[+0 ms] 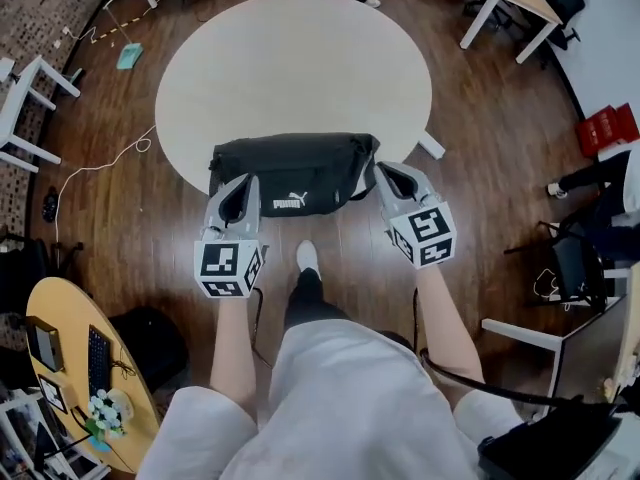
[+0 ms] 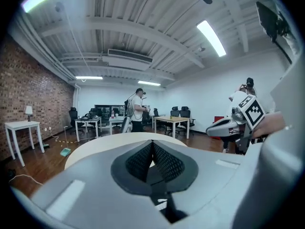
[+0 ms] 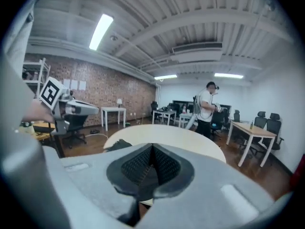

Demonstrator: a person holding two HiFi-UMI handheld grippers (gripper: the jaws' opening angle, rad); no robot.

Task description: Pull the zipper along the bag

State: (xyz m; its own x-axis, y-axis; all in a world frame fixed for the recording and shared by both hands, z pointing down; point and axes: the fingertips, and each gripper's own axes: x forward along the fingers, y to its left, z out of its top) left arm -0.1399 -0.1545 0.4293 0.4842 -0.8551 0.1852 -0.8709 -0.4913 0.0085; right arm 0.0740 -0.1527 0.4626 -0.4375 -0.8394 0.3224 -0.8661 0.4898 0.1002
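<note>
A black bag (image 1: 300, 173) with a white logo lies at the near edge of the round beige table (image 1: 300, 58). My left gripper (image 1: 240, 182) hangs over the bag's left end, raised off it. My right gripper (image 1: 388, 172) hangs over the bag's right end. In the left gripper view the left gripper (image 2: 152, 143) has its ribbed pads pressed together with nothing between them, pointing across the table. In the right gripper view the right gripper (image 3: 151, 148) is likewise shut and empty, and a corner of the bag (image 3: 118, 145) shows below left. No zipper pull can be made out.
A person (image 2: 138, 109) stands beyond the table among desks and office chairs. A white table (image 1: 20, 98) and a cable lie at the left, a red box (image 1: 610, 128) at the right, and a desk with a keyboard (image 1: 70, 368) at the lower left.
</note>
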